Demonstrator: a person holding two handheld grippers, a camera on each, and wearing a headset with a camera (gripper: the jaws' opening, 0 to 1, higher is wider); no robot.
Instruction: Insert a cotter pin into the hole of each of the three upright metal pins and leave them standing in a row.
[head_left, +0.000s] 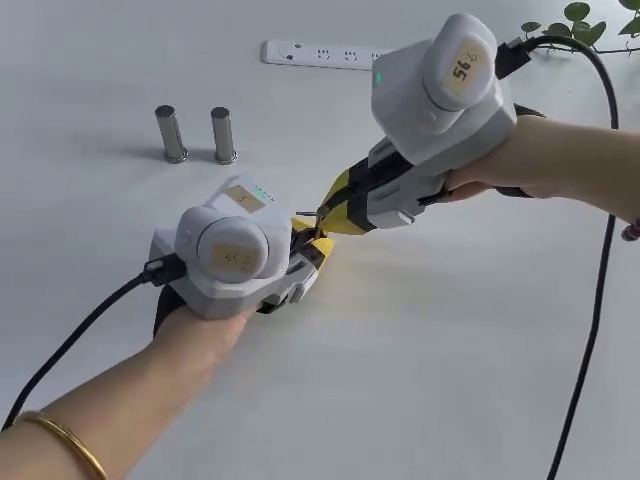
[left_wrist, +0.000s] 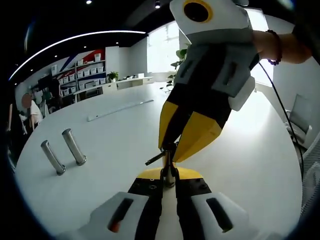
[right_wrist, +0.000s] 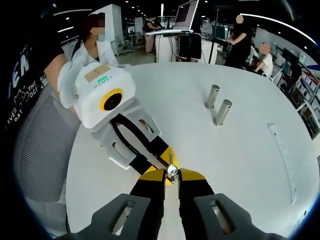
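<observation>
Fingers (left_wrist: 147, 186) of left gripper (left_wrist: 170, 179) clamp metal pin (left_wrist: 170, 171); right gripper (right_wrist: 171, 172) pinches cotter pin (left_wrist: 154, 159). Insertion step, judged. Next: line tip with hole, push through. Two standing pins (head_left: 171, 133) wait.

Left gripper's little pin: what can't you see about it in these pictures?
Left gripper view: the cotter pin at the metal pin is too small to tell whether it is in the hole; the right gripper's yellow fingers cover its end.
Head view: the metal pin is almost hidden between the left gripper and the right gripper.
Right gripper view: the metal pin seems to show end-on, so its length is hidden.
</observation>
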